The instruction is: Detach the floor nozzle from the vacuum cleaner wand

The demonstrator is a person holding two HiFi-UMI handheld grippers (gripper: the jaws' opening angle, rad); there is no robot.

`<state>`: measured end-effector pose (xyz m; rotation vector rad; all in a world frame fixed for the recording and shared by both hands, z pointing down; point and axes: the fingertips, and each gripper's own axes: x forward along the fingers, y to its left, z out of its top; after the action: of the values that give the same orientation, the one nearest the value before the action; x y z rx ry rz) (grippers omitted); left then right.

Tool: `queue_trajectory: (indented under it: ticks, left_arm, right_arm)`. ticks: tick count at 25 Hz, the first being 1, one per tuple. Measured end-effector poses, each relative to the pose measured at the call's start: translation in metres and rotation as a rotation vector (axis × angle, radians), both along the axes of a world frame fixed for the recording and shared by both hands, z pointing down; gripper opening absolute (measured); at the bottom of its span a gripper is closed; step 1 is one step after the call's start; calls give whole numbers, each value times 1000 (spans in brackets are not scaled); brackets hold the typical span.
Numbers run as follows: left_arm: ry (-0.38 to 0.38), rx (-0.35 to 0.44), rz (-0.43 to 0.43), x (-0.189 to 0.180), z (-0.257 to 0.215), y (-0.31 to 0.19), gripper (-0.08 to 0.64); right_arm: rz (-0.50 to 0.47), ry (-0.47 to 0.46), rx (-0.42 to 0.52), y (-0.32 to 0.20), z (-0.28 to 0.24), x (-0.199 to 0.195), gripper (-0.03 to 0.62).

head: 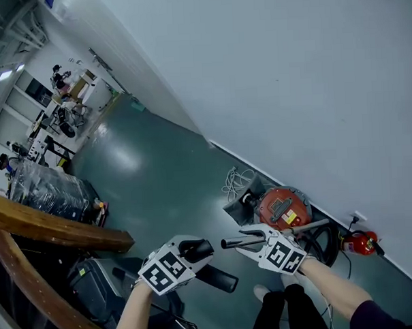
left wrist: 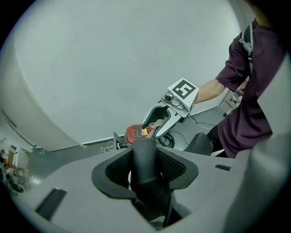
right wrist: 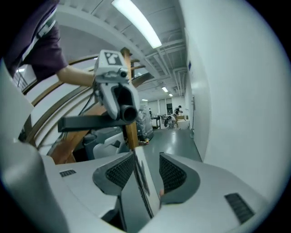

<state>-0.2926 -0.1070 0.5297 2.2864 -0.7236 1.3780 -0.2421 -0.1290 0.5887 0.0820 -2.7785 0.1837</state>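
Note:
In the head view my left gripper [head: 193, 253] is shut on the black neck of the floor nozzle [head: 216, 278]. The left gripper view shows that neck [left wrist: 144, 164] pinched between both pads. In the right gripper view the nozzle [right wrist: 86, 122] hangs from the left gripper [right wrist: 116, 91], with its round socket end open and facing me, apart from the wand. The silver wand [right wrist: 136, 191] lies between the jaws of my right gripper [right wrist: 142, 173], against the left pad, with a gap at the right pad. In the head view the right gripper [head: 240, 242] stands just right of the nozzle.
The red vacuum canister [head: 283, 208] sits on the green floor by the white wall, beside loose cables [head: 235, 179] and a red fire extinguisher [head: 359, 242]. A wooden railing [head: 52, 228] and a grey machine [head: 95, 281] are at the left. The person's legs [head: 280, 307] are below.

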Motion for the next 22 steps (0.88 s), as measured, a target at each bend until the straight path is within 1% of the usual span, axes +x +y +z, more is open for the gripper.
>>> queue_trajectory:
  ticks: [2,5,8,10,12,14,16,19,22]
  left_arm:
    - [54,96,-77,2,-19,-3,178]
    - [120,266,-210,3,-56,-8,178]
    - [149,459,-364,-1,-100,-5,178]
    - [162,600,-474,-4,-132,0,178]
    - [192,731,-579,-5,-165,5,178]
    - [220,838,-654,-4,-195,12,178]
    - [237,926,-685,-1,-217,20,178]
    - [240,1060,-721,0,-250,32,178]
    - [251,1144,-757,-1,-277,47,178]
  right_arm:
    - [70,-73,-88,-10,-24,9,167]
    - [172,-165,-170,-21,-65,25,157]
    - [281,-273,-207,-29,-118,41,83]
    - [336,-343,-201,-32,-156,51,53]
    - [364,-409,-175,-31,-193,58,31]
    - [376,-467,-146,-28,-227,63,23]
    - [378,-504,-118,-22,-255,65,23]
    - [376,-542,-68,-14,-288,66,22]
    - [395,-588,-33,-7,-311,68,18]
